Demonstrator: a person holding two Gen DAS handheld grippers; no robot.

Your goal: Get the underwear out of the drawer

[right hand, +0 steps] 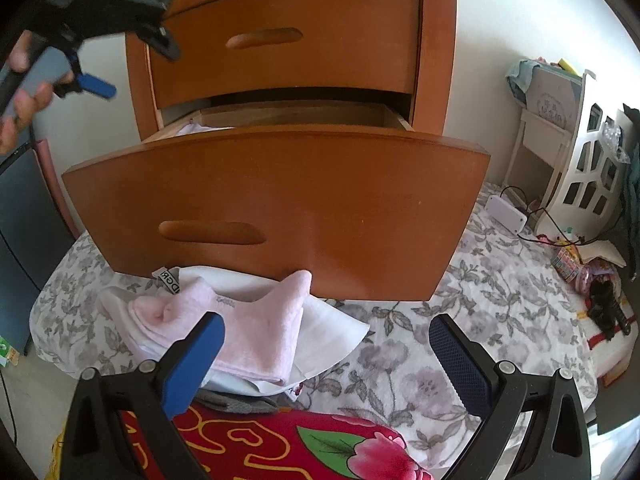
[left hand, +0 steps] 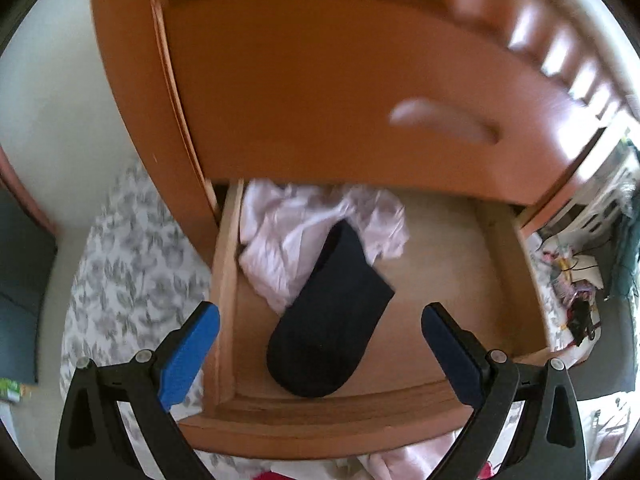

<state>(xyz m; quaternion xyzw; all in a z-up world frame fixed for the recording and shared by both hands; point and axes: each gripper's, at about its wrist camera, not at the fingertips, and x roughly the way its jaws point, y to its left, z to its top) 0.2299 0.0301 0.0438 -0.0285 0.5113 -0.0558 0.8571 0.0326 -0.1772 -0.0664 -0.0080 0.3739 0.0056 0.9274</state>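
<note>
With the drawer [left hand: 400,404] open and pale garments [right hand: 240,320] already on the bed [right hand: 460,300], both the left gripper [left hand: 320,344] and right gripper [right hand: 326,356] hung spread and empty above remaining clothes [left hand: 320,232].

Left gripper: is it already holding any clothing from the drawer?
No. The left gripper hangs open above the drawer, its fingers apart on either side of the dark garment.

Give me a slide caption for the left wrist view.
Open left gripper above an open drawer holding a dark garment and crumpled white cloth.
</note>
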